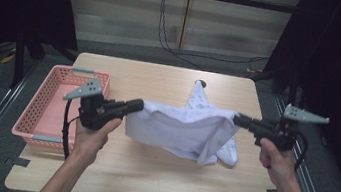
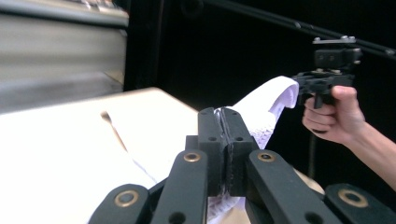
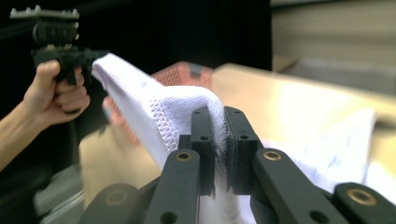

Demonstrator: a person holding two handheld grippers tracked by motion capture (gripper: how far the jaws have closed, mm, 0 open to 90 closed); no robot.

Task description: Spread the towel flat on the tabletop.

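A white garment (image 1: 179, 127) hangs stretched between my two grippers above the wooden table (image 1: 146, 183), its lower part trailing onto the tabletop at the right. My left gripper (image 1: 138, 104) is shut on the garment's left edge; in the left gripper view its jaws (image 2: 223, 116) pinch the white cloth (image 2: 261, 112). My right gripper (image 1: 237, 118) is shut on the garment's right edge, and in the right gripper view the stitched hem (image 3: 163, 121) folds over its jaws (image 3: 219, 119). Each gripper view also shows the other hand and its gripper farther off.
A pink plastic basket (image 1: 51, 104) stands on the table's left side, just behind my left hand. Dark curtains and metal rails flank the table. Cables run across the floor at the back.
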